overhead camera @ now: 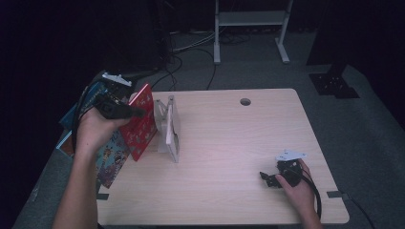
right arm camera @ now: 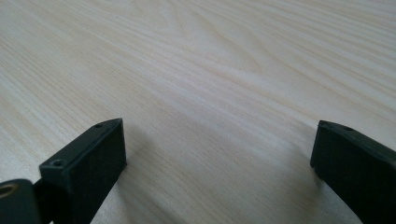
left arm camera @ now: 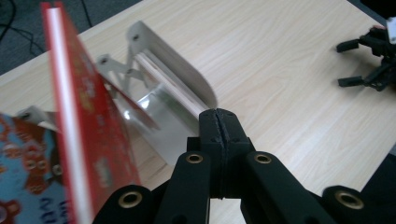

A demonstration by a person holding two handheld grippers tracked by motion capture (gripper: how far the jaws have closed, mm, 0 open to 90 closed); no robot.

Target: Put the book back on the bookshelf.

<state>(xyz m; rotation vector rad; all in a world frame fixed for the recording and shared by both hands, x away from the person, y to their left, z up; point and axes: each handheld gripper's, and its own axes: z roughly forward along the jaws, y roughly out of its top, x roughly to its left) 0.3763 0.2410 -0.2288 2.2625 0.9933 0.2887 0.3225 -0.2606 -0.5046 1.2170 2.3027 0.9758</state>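
A red book (overhead camera: 142, 121) (left arm camera: 79, 116) stands tilted at the table's left, leaning toward a white folding book rack (overhead camera: 169, 126) (left arm camera: 173, 79). My left gripper (overhead camera: 138, 113) (left arm camera: 218, 116) is raised just beside the red book's upper edge. Its jaws are pressed together with nothing between them, and the book lies off to their left. My right gripper (overhead camera: 265, 179) (right arm camera: 219, 144) rests low over the bare tabletop at the front right. Its jaws stand wide apart and hold nothing. It also appears far off in the left gripper view (left arm camera: 350, 63).
A blue picture book (overhead camera: 112, 160) (left arm camera: 23, 172) leans at the table's left edge beside the red one, with more books behind it. The wooden table (overhead camera: 229, 143) has a cable hole (overhead camera: 245, 101) at the back. Cables and a metal frame (overhead camera: 250, 28) stand on the floor beyond.
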